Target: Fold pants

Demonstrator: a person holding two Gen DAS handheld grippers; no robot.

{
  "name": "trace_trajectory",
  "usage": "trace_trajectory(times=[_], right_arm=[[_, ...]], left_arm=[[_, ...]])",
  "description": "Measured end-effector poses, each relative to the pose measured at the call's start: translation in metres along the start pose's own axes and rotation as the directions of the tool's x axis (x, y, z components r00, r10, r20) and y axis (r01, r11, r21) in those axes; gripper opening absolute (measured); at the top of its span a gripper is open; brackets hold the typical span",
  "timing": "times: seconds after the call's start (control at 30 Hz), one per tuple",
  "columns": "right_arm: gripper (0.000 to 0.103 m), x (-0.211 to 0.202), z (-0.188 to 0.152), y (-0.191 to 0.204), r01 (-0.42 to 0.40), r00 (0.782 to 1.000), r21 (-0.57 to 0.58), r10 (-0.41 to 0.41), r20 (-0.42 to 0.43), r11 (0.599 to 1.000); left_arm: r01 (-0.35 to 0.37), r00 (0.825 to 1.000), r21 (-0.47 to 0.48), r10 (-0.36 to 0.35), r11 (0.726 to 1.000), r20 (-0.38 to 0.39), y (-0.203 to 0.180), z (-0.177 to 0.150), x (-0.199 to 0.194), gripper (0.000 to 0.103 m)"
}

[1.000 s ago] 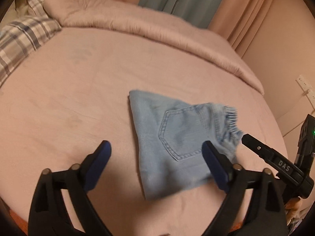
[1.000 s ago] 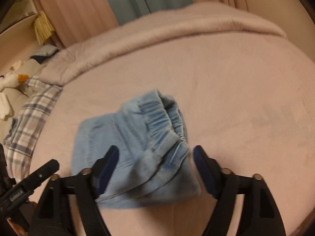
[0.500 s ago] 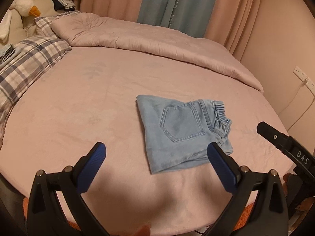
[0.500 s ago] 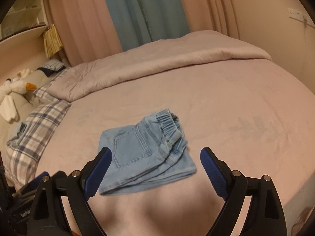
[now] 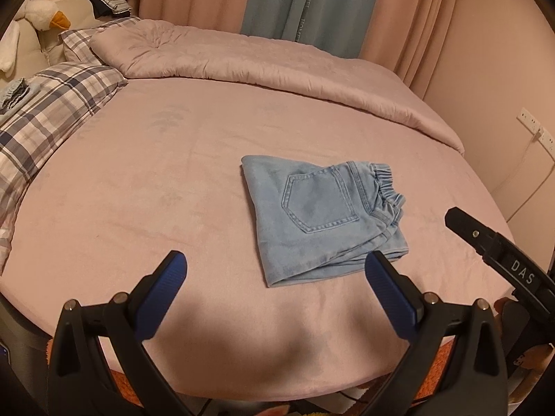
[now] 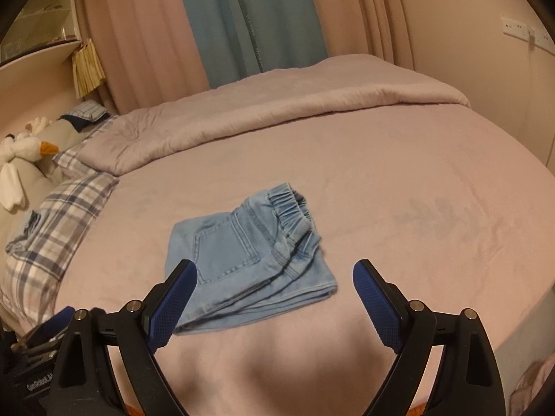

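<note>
The light blue denim pants (image 5: 322, 213) lie folded into a small stack on the pink bed (image 5: 138, 187), back pocket up, elastic waistband to the right. They also show in the right wrist view (image 6: 249, 253). My left gripper (image 5: 275, 277) is open and empty, held back above the bed's near edge, clear of the pants. My right gripper (image 6: 274, 286) is open and empty, also held back near the front of the pants. The right gripper's black body (image 5: 499, 253) shows at the right of the left wrist view.
A folded pink duvet (image 5: 263, 66) lies along the far side of the bed. Plaid pillows (image 5: 52, 111) and a plush duck (image 5: 41, 14) sit at the left. Curtains (image 6: 249, 20) hang behind. A wall with sockets (image 5: 530, 128) is on the right.
Both grippers have pulled back and up from the pants, which now lie still and folded on the bed. Both stay open.
</note>
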State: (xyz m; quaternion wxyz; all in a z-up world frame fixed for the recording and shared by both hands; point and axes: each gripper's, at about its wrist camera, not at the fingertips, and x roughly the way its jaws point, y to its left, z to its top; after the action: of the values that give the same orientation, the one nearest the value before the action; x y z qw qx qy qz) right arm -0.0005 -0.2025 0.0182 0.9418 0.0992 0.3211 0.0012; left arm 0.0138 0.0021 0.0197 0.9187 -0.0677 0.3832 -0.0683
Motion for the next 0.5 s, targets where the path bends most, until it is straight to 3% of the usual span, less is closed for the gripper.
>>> trace_trajectory(times=[0.5], right_arm=[[0.091,0.0017,-0.0025,0.0027,0.023,1.0,-0.005,-0.023,-0.011,1.0]], left_arm=[[0.001,1.0,0.018,0.0,1.0,-0.027,-0.0094,-0.0038,0.0031,0.103]])
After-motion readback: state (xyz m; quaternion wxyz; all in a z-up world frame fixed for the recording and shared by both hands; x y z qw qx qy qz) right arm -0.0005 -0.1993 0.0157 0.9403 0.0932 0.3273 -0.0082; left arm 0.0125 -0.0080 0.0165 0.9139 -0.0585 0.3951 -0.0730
